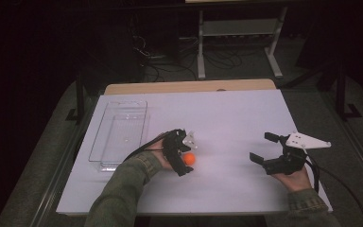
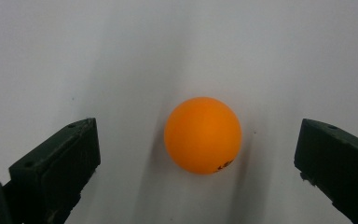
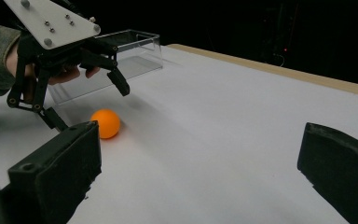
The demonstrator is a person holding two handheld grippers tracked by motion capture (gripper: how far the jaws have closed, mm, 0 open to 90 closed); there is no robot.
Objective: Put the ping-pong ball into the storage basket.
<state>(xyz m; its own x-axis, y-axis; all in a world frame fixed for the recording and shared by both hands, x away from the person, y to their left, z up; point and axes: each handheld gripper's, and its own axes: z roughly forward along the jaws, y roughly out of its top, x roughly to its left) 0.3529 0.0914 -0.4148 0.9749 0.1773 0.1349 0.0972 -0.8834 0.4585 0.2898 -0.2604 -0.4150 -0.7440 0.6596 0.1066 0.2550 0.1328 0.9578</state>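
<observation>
An orange ball [image 1: 189, 159] [image 2: 203, 135] [image 3: 106, 123] rests on the white table sheet [image 1: 231, 113]. My left gripper [image 1: 188, 152] [image 2: 198, 135] [image 3: 91, 106] is over it, open, with one jaw on each side of the ball and a clear gap to both. In the left gripper view neither jaw touches the ball. My right gripper [image 1: 263, 147] [image 3: 200, 149] is held at the right of the table, open wide with nothing between its jaws, and it points toward the ball and the left gripper.
A clear plastic tray [image 1: 123, 102] [image 3: 135, 39] stands at the left rear of the sheet, with nothing in it. A wooden table edge [image 1: 189, 87] runs along the back. Dark floor, cables and a metal stand [image 1: 236, 28] lie beyond it.
</observation>
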